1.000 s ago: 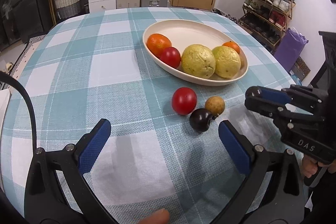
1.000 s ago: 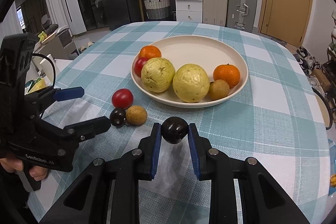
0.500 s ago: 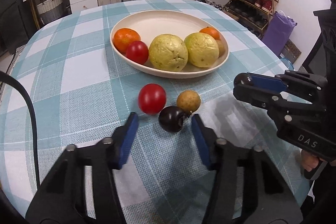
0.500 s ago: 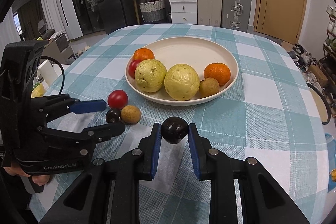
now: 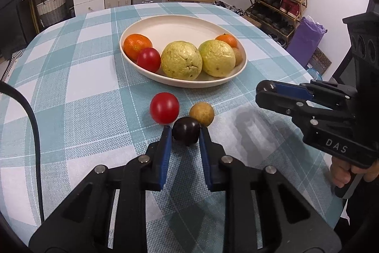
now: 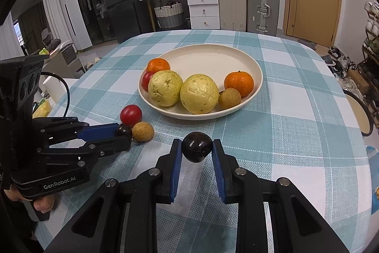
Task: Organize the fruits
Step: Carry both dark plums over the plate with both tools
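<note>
my left claw [image 5: 185, 132] has just been closing and now pinches a dark plum [image 5: 186, 131] on the checked desk [image 5: 71, 87], with a red tomato [image 5: 164, 107] and a small brown fruit [image 5: 201, 114] touching it on the far side. my right claw [image 6: 196, 148] stays pressed on a second dark plum [image 6: 196, 146], held off the cloth to the right. the cream bowl [image 6: 213, 58] sits farther back, holding two pale guavas [image 6: 165, 88], two oranges, a tomato and a brown fruit.
</note>
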